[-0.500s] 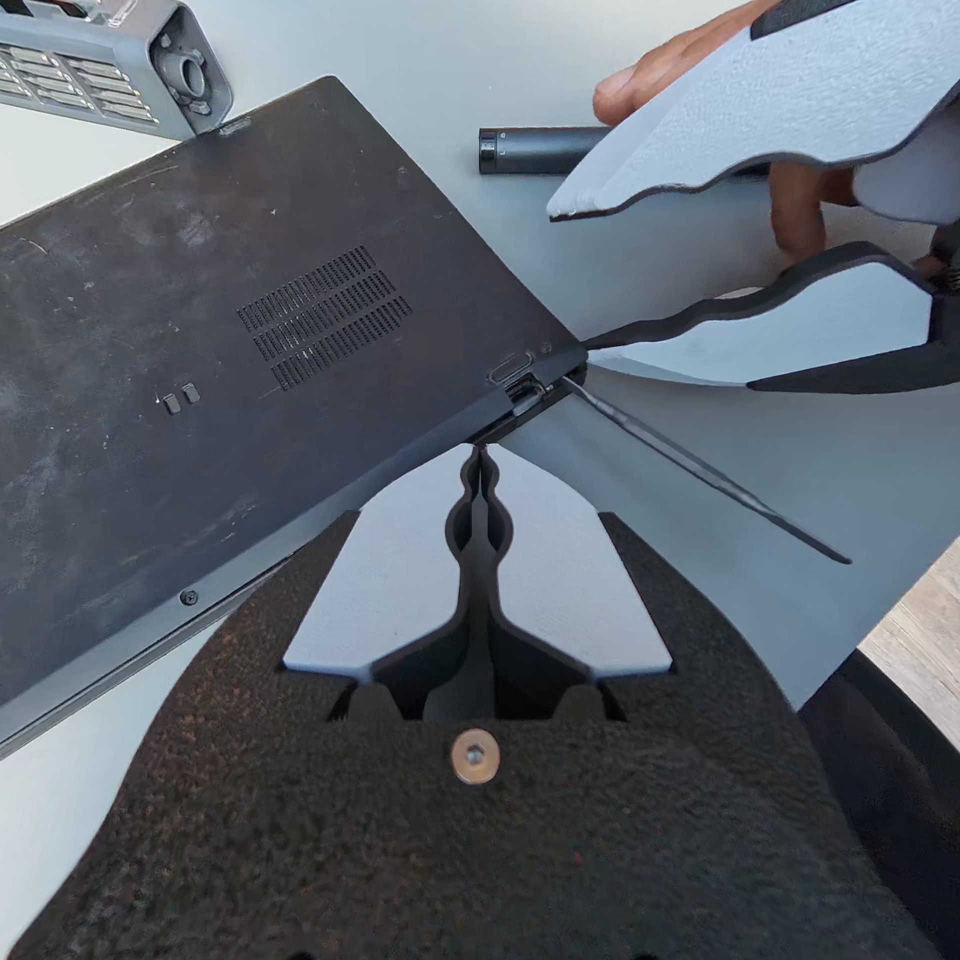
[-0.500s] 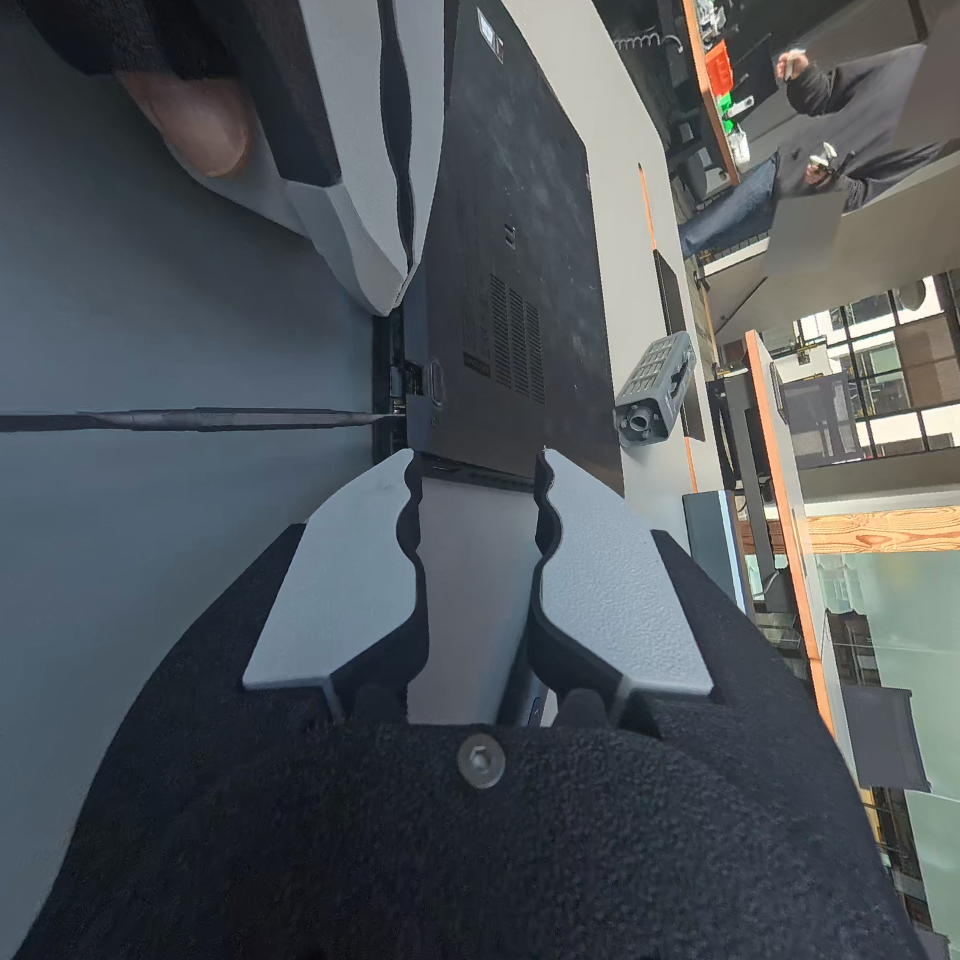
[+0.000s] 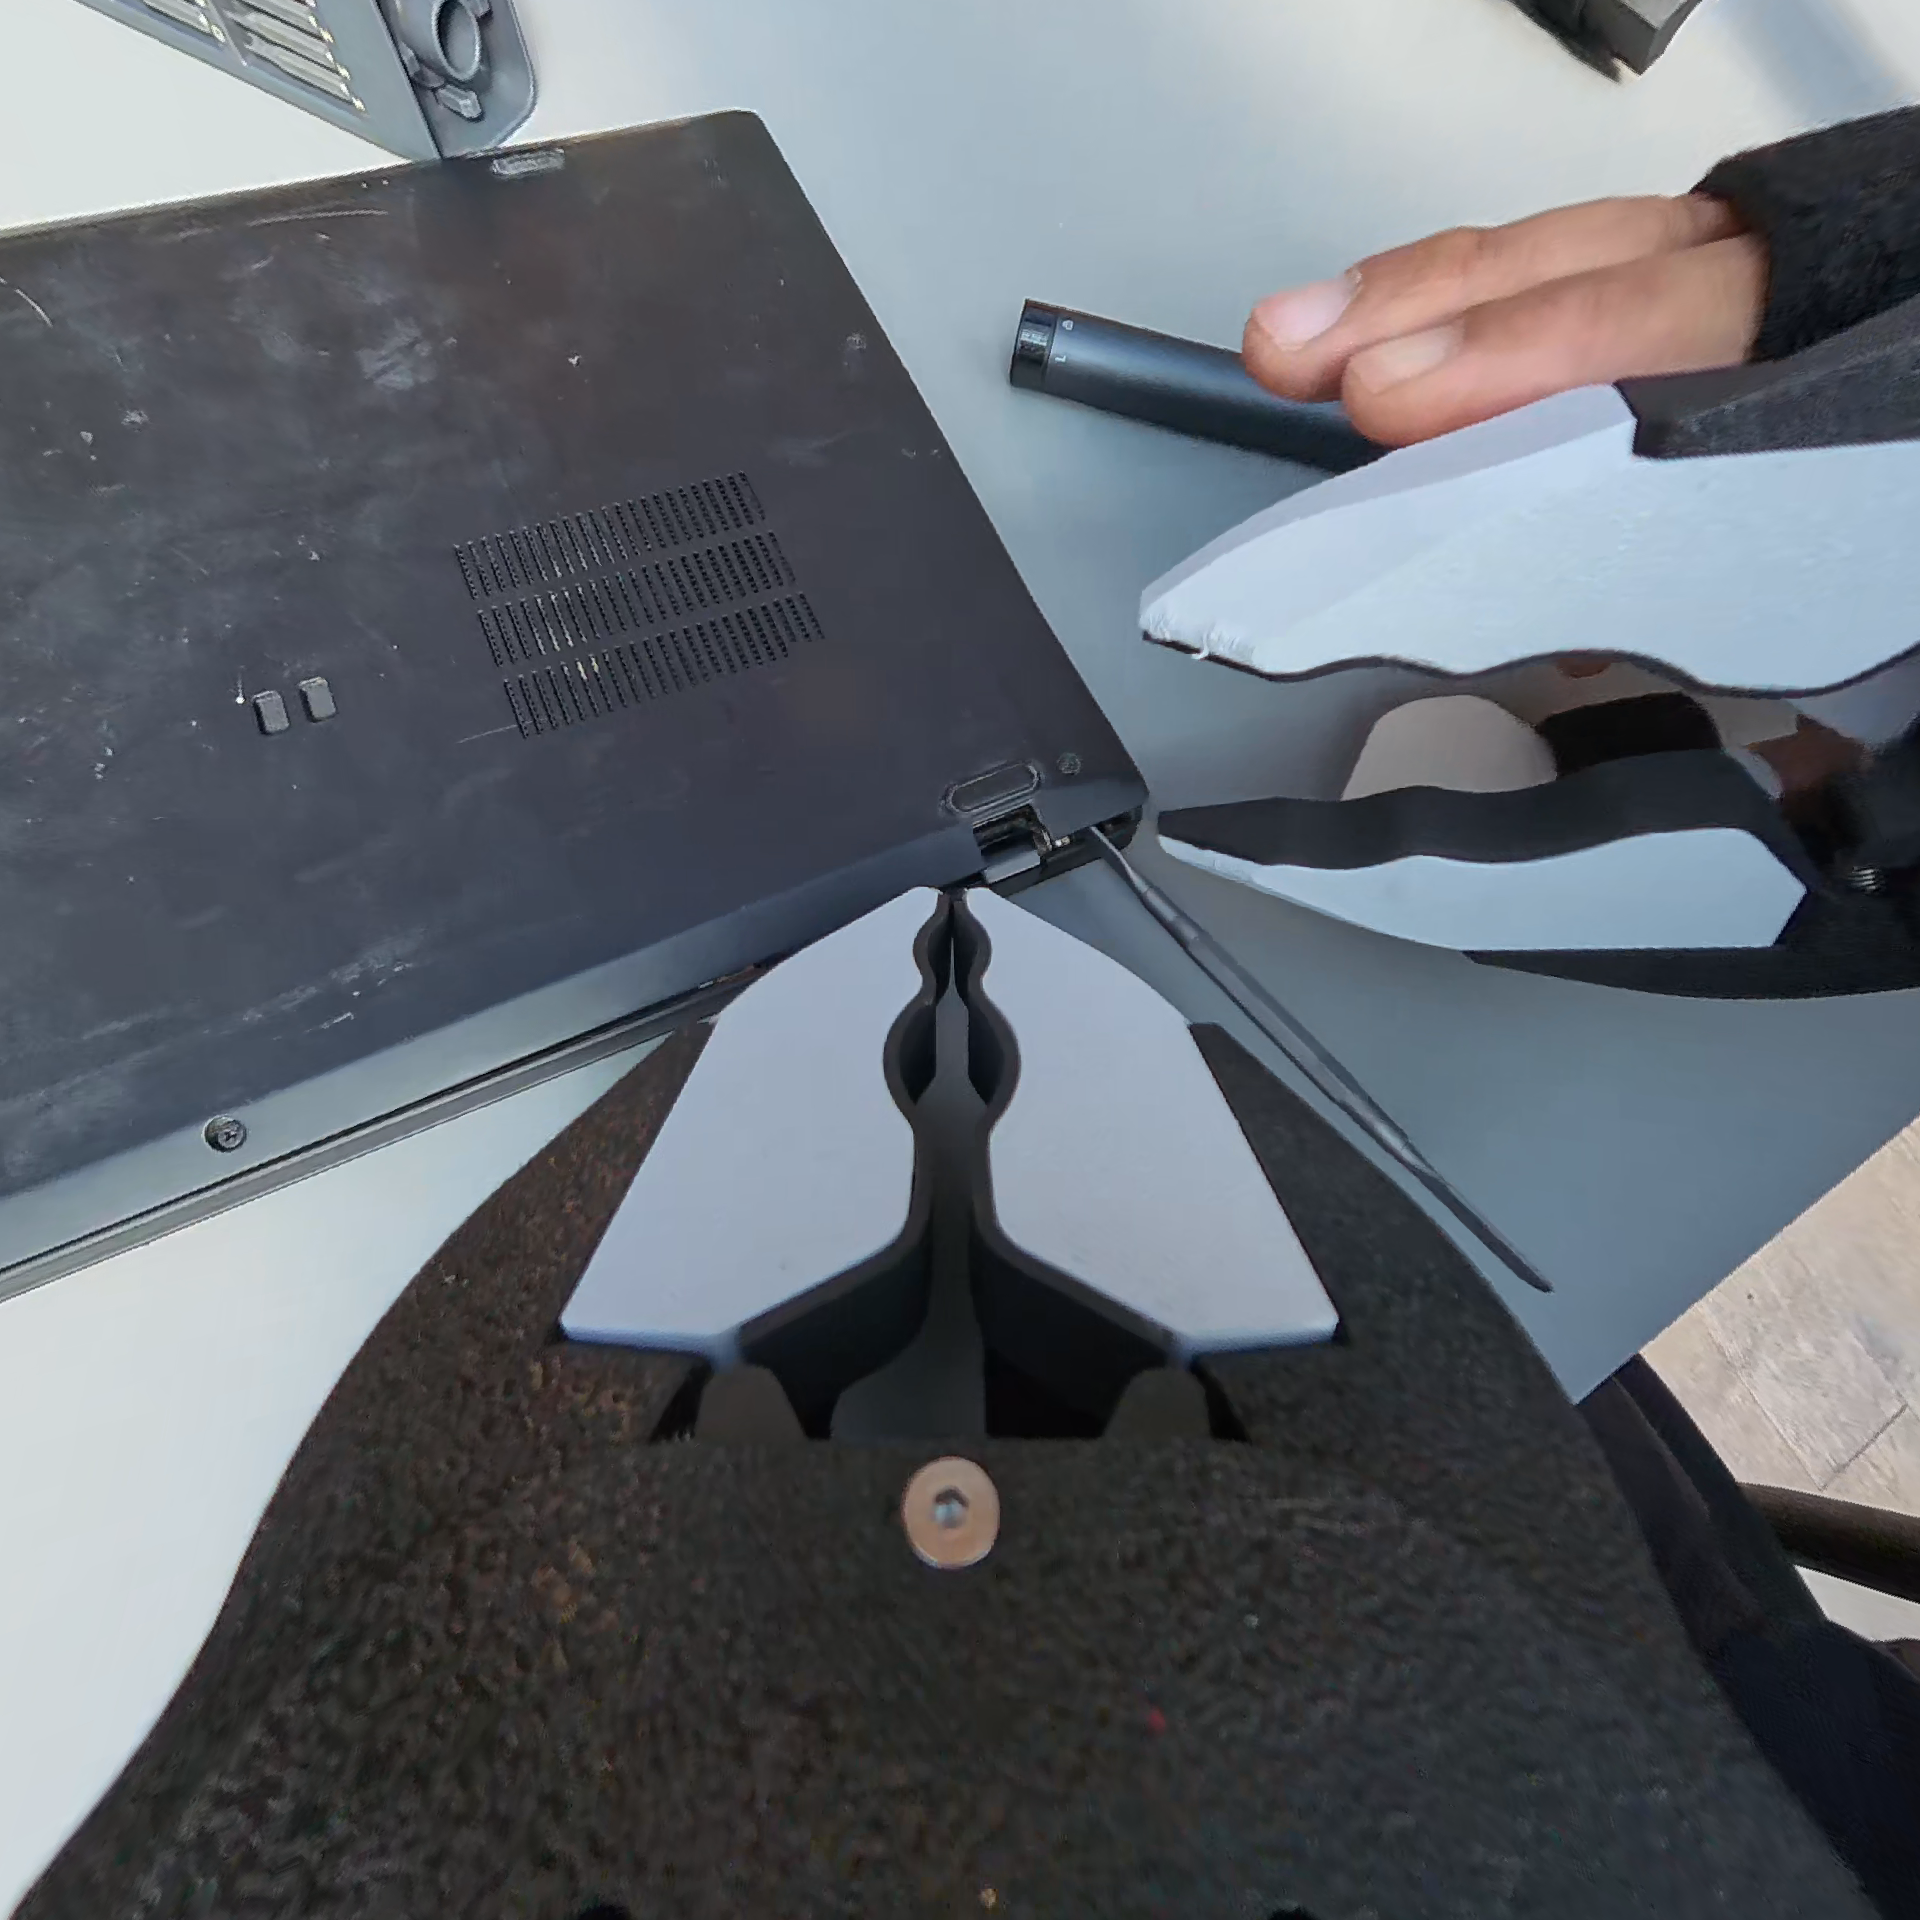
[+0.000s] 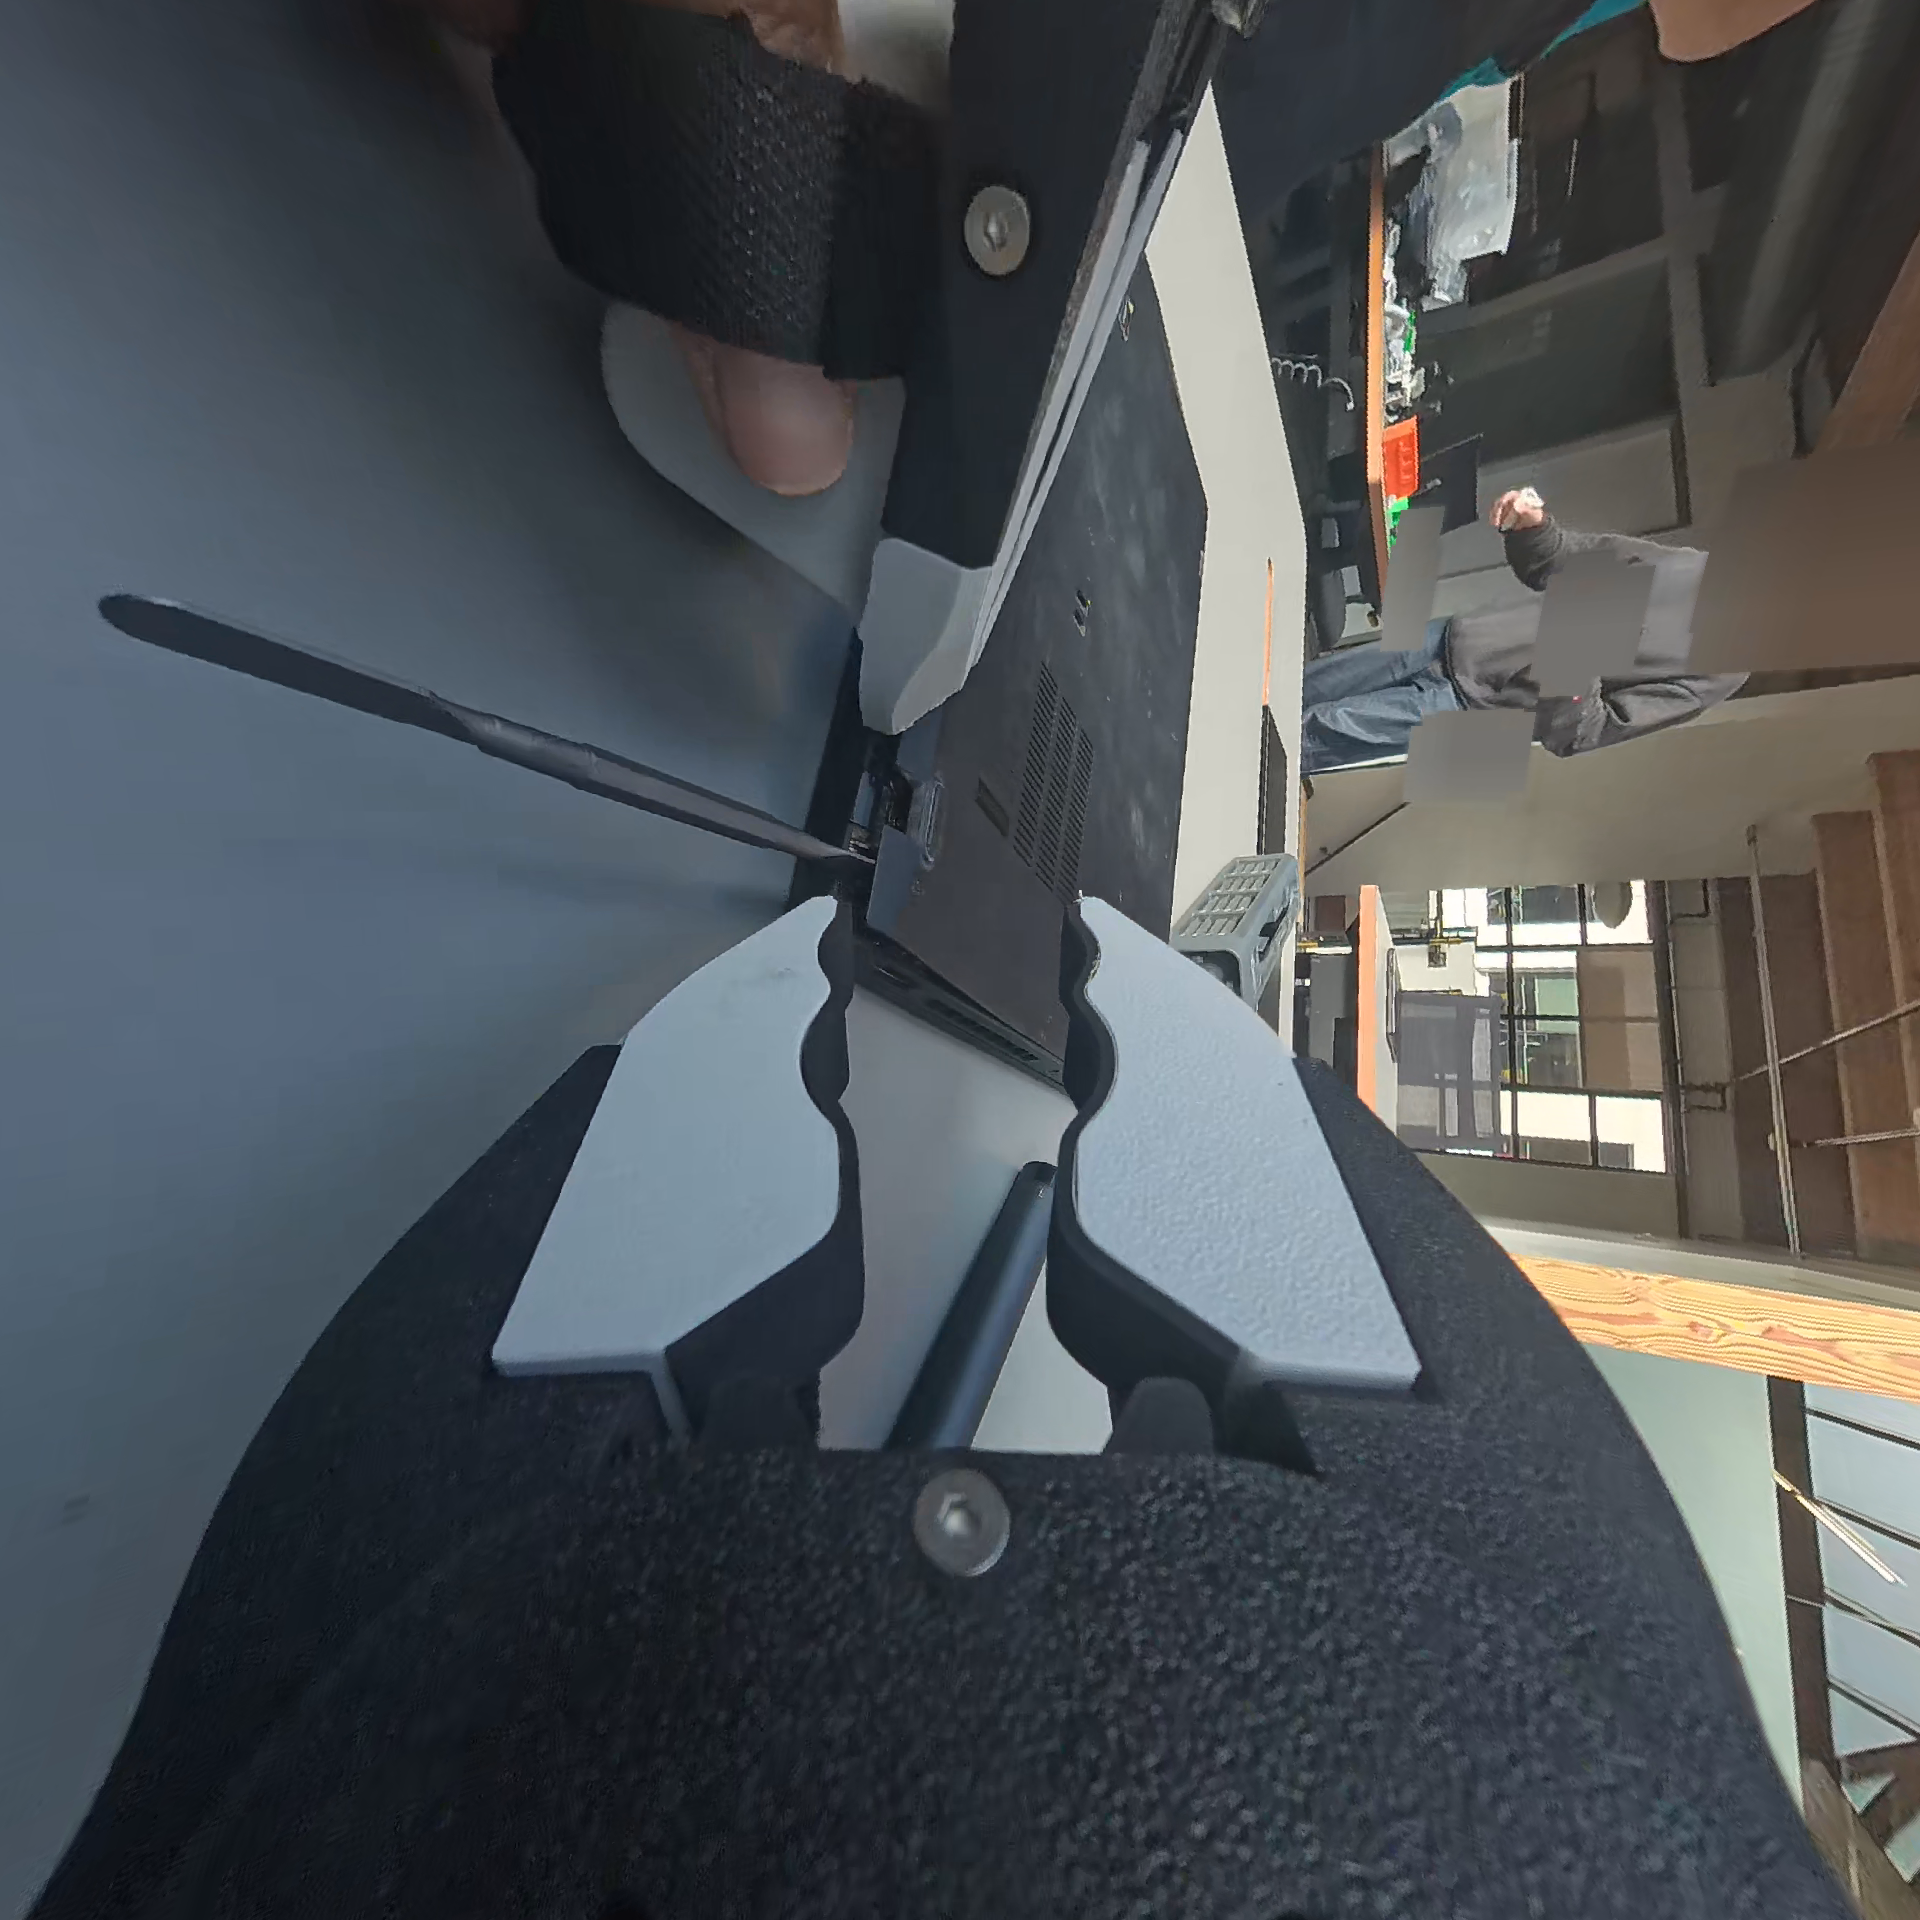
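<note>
A grey device [image 3: 343, 52] lies at the far left of the white table [image 3: 156, 1507], beside an upturned black laptop [image 3: 416, 623]. The left gripper [image 3: 951, 914], jaws clenched on nothing, noses against the laptop's near hinge corner, where a thin black spudger [image 3: 1299, 1060] is wedged. Rightward, the right gripper [image 4: 956, 925] is released, astride that corner, over a black cylindrical tool [image 3: 1143, 379].

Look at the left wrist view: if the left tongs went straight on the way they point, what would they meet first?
Most likely the near edge of the black laptop. The left tongs, shut with nothing between them, have their tips right at that edge beside the hinge corner. Whether they already touch it cannot be told.
</note>
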`<state>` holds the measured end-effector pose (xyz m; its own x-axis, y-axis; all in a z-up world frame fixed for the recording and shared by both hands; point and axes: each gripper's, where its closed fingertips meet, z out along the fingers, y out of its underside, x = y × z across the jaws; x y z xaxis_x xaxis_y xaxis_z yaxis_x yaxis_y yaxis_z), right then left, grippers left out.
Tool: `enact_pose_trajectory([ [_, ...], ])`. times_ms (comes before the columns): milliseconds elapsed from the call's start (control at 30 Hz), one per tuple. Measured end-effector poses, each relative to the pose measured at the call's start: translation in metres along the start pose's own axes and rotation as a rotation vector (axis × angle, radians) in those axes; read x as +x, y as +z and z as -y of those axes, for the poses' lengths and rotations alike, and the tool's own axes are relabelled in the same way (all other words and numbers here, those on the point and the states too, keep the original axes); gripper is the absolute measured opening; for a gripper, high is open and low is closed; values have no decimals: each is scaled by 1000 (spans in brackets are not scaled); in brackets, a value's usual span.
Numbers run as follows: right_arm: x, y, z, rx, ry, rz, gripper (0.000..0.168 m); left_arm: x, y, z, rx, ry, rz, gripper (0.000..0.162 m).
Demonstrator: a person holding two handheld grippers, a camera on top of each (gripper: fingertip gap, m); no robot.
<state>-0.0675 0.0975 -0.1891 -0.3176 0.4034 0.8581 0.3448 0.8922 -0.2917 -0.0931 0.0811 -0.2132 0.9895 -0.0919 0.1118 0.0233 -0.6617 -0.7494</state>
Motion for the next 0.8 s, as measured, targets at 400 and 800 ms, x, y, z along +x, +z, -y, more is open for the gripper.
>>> enact_pose_trajectory([
  [400,5,6,-7,14,-71,15,39,1,2,-2,-36,5,18,0],
  [800,4,6,-5,38,-100,-33,39,1,4,-2,-35,-19,43,0],
])
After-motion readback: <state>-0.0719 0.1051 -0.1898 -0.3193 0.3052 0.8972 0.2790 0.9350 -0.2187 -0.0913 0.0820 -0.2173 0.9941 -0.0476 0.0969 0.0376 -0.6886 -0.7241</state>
